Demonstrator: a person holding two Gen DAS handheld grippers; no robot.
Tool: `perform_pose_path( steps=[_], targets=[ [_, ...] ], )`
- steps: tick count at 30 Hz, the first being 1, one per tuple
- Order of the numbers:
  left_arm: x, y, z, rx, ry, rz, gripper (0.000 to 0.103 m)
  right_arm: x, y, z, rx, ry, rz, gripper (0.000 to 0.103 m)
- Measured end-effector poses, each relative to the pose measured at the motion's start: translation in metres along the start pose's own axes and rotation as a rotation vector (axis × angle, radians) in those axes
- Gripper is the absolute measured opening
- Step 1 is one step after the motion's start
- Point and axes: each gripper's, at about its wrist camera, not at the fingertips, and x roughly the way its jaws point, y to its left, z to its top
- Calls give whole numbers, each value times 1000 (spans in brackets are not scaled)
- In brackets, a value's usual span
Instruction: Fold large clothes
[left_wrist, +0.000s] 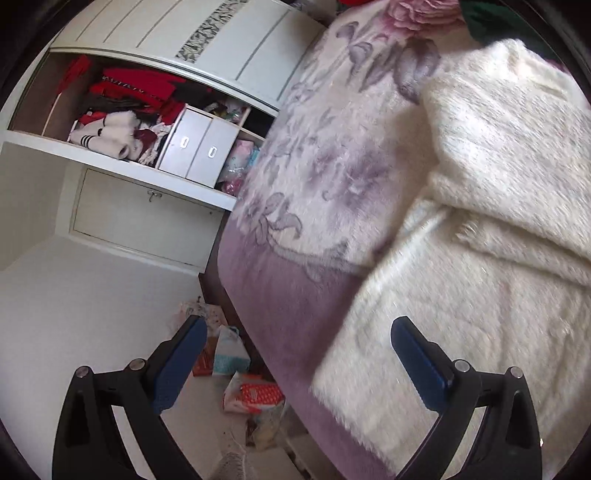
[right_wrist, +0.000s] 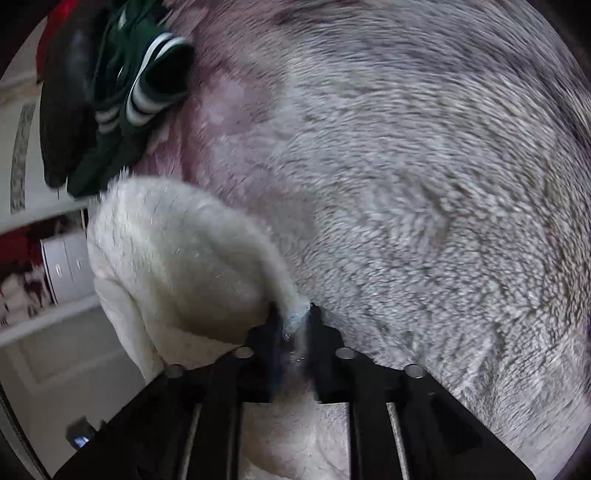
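Now my right gripper (right_wrist: 291, 317) fingers pinch the cream fuzzy garment's (right_wrist: 177, 258) edge to fold it over the bed (left_wrist: 314, 155), while my left gripper (left_wrist: 299, 332) hangs open beside it.

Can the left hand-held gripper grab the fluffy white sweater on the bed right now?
Probably yes. The left hand-held gripper is open and empty, and the fluffy white sweater lies right ahead of it on the flowery blanket, with nothing between them. The right hand-held gripper already pinches one edge.

We cannot read the blurred floor packets (left_wrist: 255, 397). The cream garment (left_wrist: 498, 184) runs past the frame's right edge.
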Motion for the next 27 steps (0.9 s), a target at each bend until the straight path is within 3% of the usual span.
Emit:
perform_pose_path(
  steps=[3, 5, 7, 10, 11, 12, 14, 19, 22, 27],
  targets=[
    [-14, -3, -5, 16, -13, 3, 103, -9, 5, 10, -12, -49, -90, 9],
    [-28, -3, -8, 23, -27, -5, 103, 1, 6, 21, 13, -10, -70, 10],
    [-46, -4, -11, 35, -41, -26, 103, -2, 25, 19, -56, 15, -104, 14],
    [-84, -6, -18, 61, -92, -68, 103, -24, 43, -1, -135, 52, -125, 33],
    [-96, -9, -21, 68, -102, -84, 103, -40, 45, -15, -158, 49, -122, 51],
    [-110, -11, -25, 75, -108, -126, 103, -55, 46, -29, -180, 51, -126, 63],
    [-127, -18, -32, 94, -109, -176, 103, -81, 38, -57, -197, 65, -145, 64],
    [-180, -68, -70, 186, -80, -394, 103, -135, -23, -121, -102, 86, -207, 64],
    [-217, -120, -113, 293, -59, -504, 103, -146, -98, -121, -65, 69, -295, 66],
    [-277, -220, -198, 580, -122, -479, 103, -150, -173, -147, 36, 42, -382, 66]
  ],
)
